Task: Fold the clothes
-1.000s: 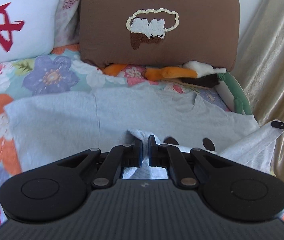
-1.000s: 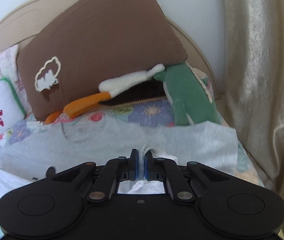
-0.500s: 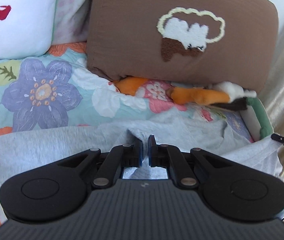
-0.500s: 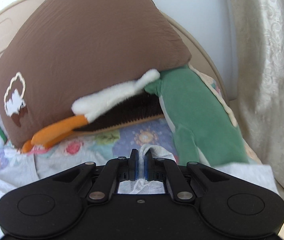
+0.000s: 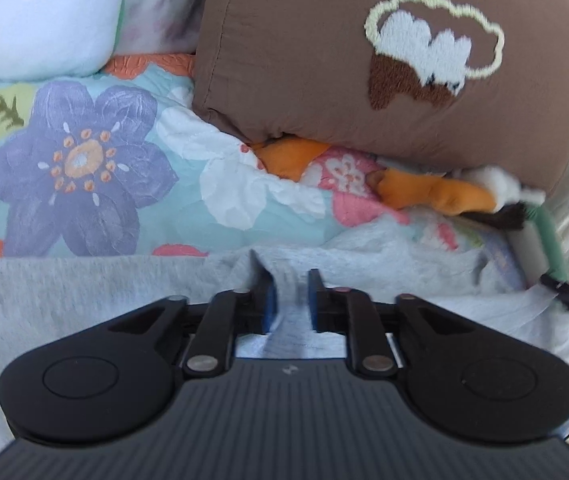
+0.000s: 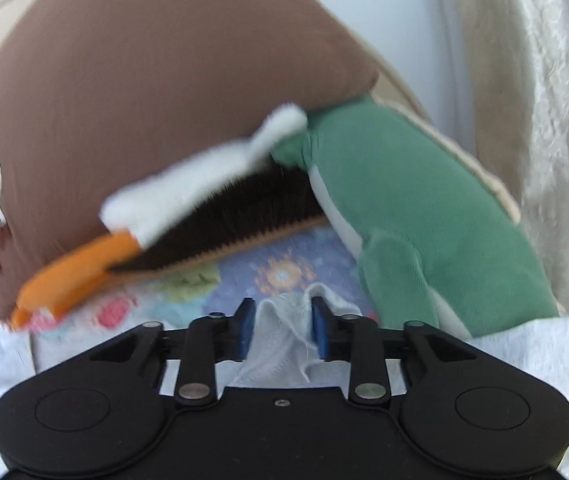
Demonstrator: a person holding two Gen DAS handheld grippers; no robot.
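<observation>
Both hands carried the grey garment (image 5: 84, 304) toward the brown pillow (image 5: 364, 60); jaws have just been opening. Left gripper (image 5: 290, 294) and right gripper (image 6: 282, 326): jaws apart, cloth loose between them, unclamped. Garment: soft, light, limp; lies on the bed just short of the pillow. Best taken at hem corners. Both grippers tilt downward.

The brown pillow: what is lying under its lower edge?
Under the brown pillow lie soft toys: an orange part, a white part and a green toy. How far they reach underneath is covered by the pillow.
</observation>
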